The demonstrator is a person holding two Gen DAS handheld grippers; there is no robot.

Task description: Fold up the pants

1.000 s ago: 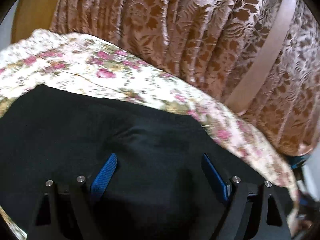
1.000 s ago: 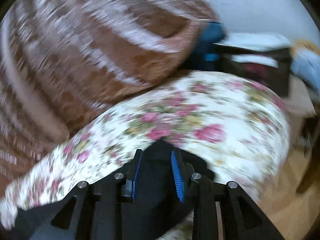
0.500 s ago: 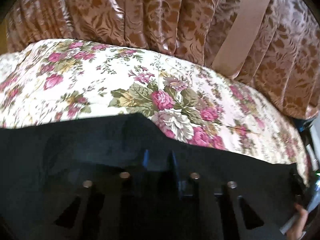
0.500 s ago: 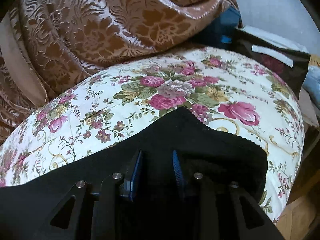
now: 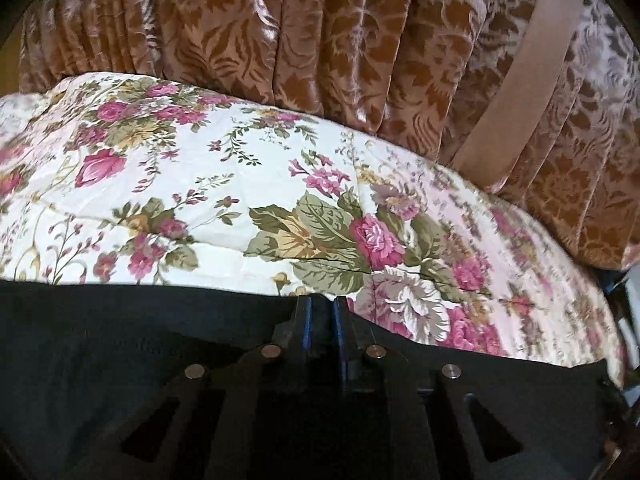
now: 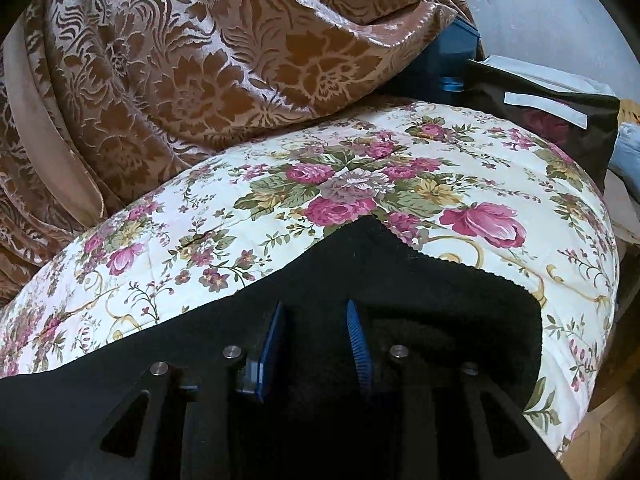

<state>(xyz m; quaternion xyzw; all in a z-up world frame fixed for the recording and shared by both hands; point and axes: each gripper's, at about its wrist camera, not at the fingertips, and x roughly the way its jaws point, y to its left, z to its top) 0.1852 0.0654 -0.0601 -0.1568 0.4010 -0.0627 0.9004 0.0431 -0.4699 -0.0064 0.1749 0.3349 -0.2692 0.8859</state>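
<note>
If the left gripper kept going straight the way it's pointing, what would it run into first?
Probably the floral bedspread, just past the edge of the black pants where the left gripper has its closing jaws. The brown curtain lies farther behind; depth is unclear.

My left wrist camera sits low and close over the black fabric pants [image 5: 120, 360], looking forward and downward across the cream floral-print bed quilt [image 5: 224, 184] to the pleated brown damask curtain [image 5: 320, 40]. My right wrist camera is tilted down much the same, as near, facing the quilt's rounded corner [image 6: 560, 240]. Both views share pants, quilt and curtain.
</note>
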